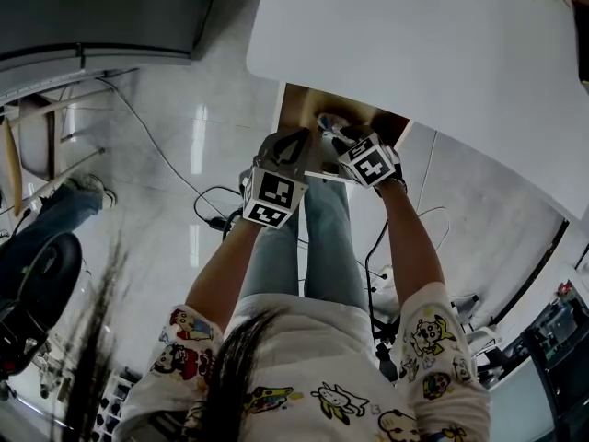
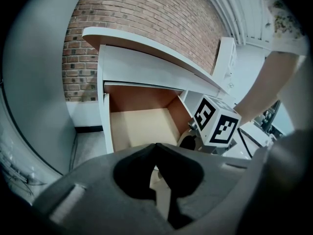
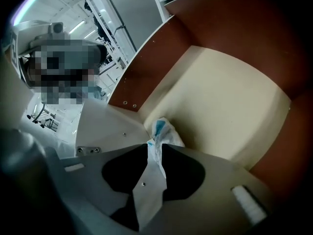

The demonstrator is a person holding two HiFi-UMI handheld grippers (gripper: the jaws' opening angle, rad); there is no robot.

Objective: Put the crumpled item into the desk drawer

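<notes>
The desk drawer stands pulled out under the white desk; it has brown walls and a cream floor. My right gripper is shut on the crumpled white and blue item, holding it just inside the drawer, low over the floor near the front left corner. In the head view the item shows at the drawer's front with the right gripper on it. My left gripper is shut and holds nothing, just left of the right one; from it the drawer's floor lies ahead.
The white desk top overhangs the drawer. Cables trail over the glossy floor at the left. A black chair and another person's leg are at the far left. A brick wall stands behind the desk.
</notes>
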